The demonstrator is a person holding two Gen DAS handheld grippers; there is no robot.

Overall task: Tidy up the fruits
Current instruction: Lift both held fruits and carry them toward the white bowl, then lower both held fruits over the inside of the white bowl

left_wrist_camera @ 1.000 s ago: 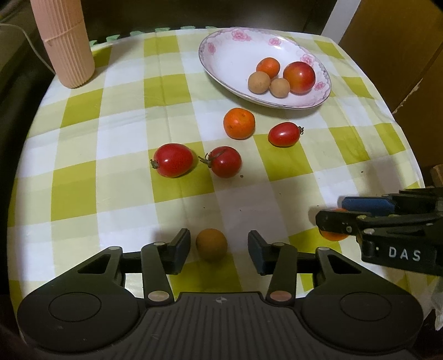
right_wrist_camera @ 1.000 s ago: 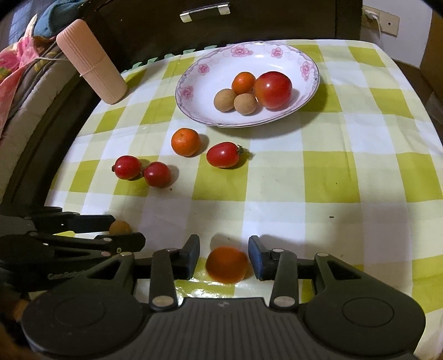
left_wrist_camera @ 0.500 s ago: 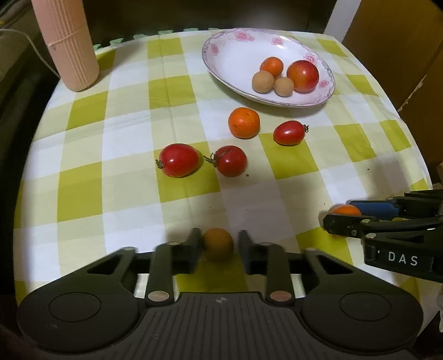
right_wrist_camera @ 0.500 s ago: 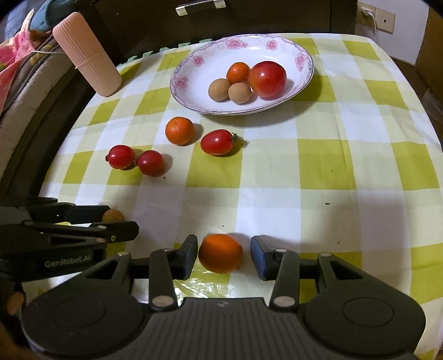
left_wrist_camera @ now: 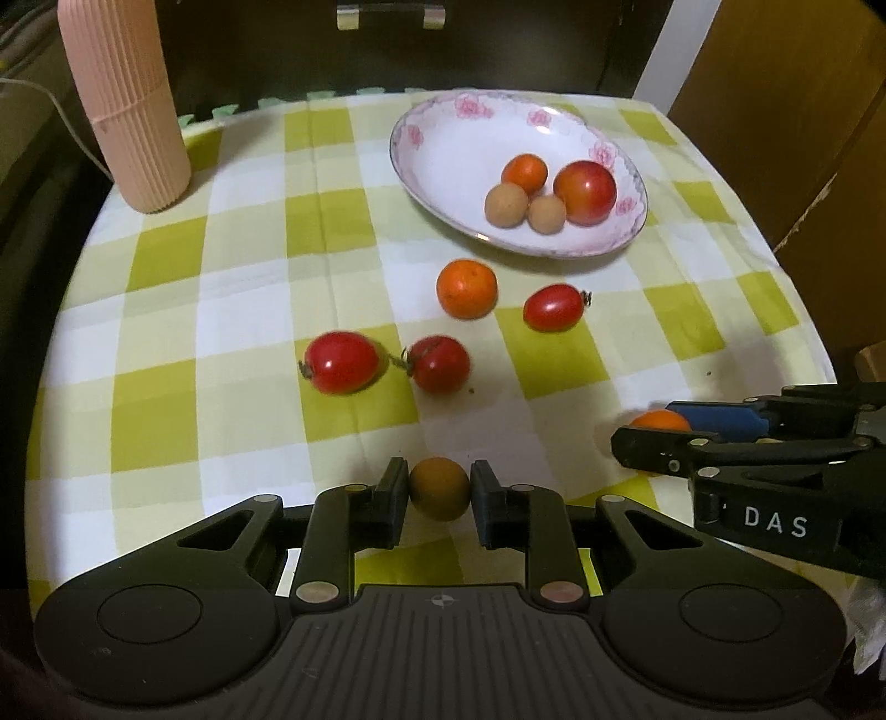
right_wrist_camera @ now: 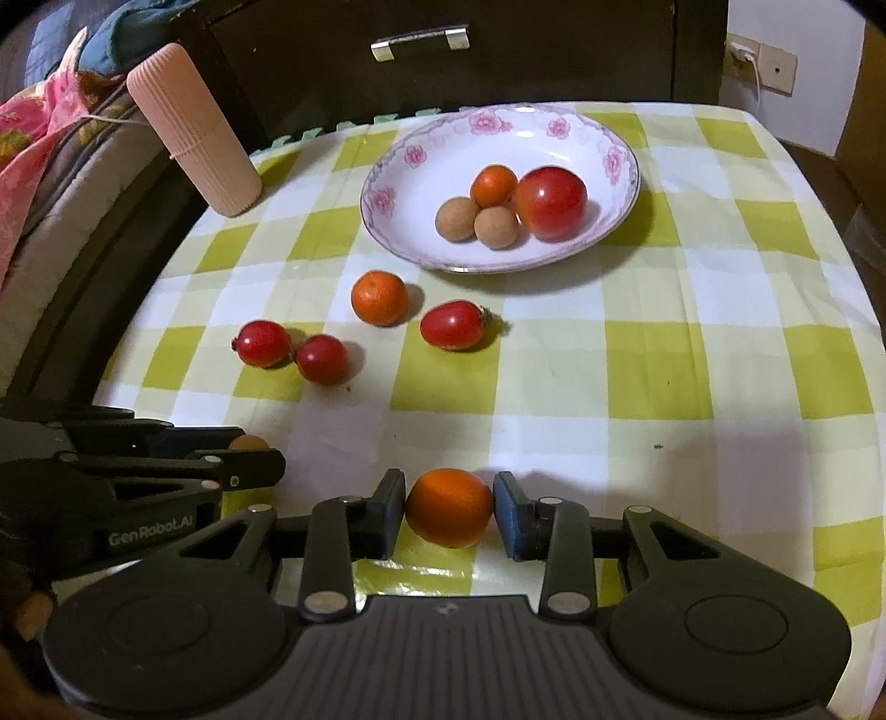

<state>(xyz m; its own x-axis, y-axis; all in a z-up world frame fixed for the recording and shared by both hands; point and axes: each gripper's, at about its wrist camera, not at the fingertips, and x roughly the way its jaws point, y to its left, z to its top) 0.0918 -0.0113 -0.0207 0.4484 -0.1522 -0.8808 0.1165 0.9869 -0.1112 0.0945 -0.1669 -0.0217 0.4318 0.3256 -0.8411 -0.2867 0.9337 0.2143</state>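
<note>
My left gripper point(left_wrist_camera: 439, 492) is shut on a small brown longan point(left_wrist_camera: 439, 488) near the table's front edge. My right gripper point(right_wrist_camera: 448, 512) is shut on an orange tangerine point(right_wrist_camera: 449, 514), also near the front; it shows from the side in the left wrist view point(left_wrist_camera: 659, 429). A white floral plate point(left_wrist_camera: 443, 149) at the back holds a big tomato point(left_wrist_camera: 585, 192), a small tangerine point(left_wrist_camera: 524, 173) and two longans point(left_wrist_camera: 506, 204). Loose on the checked cloth lie a tangerine point(left_wrist_camera: 466, 288) and three tomatoes point(left_wrist_camera: 341, 361), point(left_wrist_camera: 439, 364), point(left_wrist_camera: 553, 307).
A pink ribbed cylinder point(left_wrist_camera: 124, 105) stands at the back left corner. A dark drawer front with a metal handle point(right_wrist_camera: 420, 41) is behind the table. The table edge drops off on the right, with brown cardboard point(left_wrist_camera: 786, 111) beyond.
Both grippers have closed: the left on the longan, the right on the tangerine. Both views have pulled back and up slightly.
</note>
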